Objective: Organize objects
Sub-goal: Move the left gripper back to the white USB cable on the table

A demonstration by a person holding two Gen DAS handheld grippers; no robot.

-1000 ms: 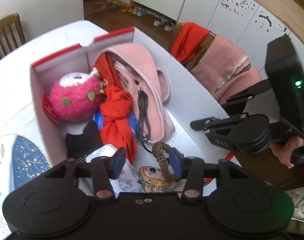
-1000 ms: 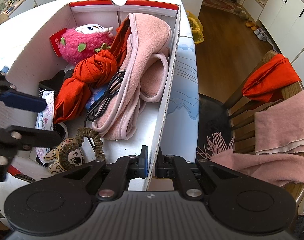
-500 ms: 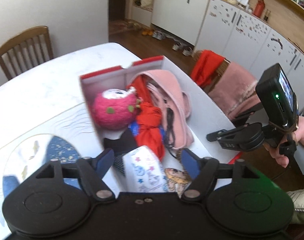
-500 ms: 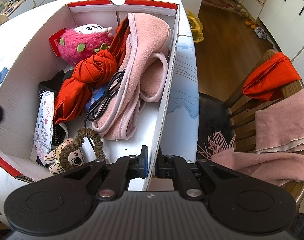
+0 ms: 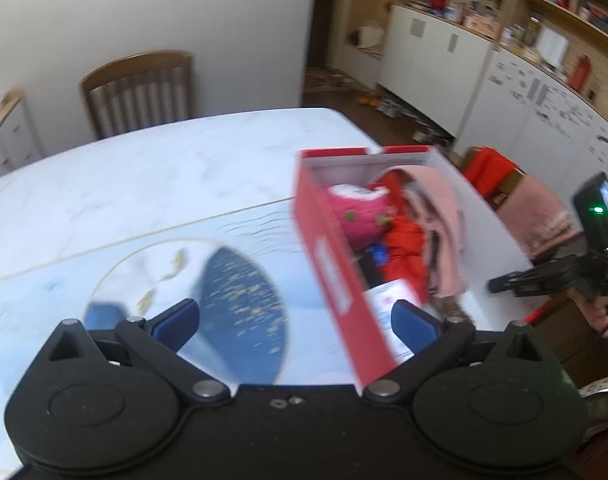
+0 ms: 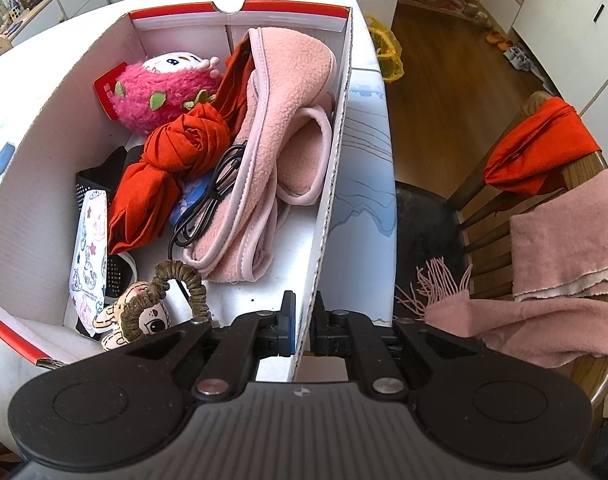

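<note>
A white cardboard box [image 6: 339,128] with a red outside [image 5: 331,264] holds a pink plush toy [image 6: 160,88], a pink fleece garment [image 6: 288,92], a knotted red cloth [image 6: 176,148], a black cable [image 6: 212,196], a printed pouch [image 6: 90,248] and a brown braided ring [image 6: 184,276]. My right gripper [image 6: 302,320] is shut on the box's right wall near its front corner. My left gripper [image 5: 296,320] hovers over the table left of the box. Its jaws are opening wide and grip nothing; only the box's red side shows behind the gap. The left view is blurred.
The box stands on a white table [image 5: 144,184] with a blue printed patch. A wooden chair [image 5: 140,92] is behind the table. Right of the table, another chair carries a red cloth [image 6: 539,152] and a pink scarf [image 6: 563,232]. White cabinets line the far wall.
My left gripper has drawn back out of the box, up and to the left, with its jaws spreading wider, and has left the right wrist view. The right gripper has not moved.
</note>
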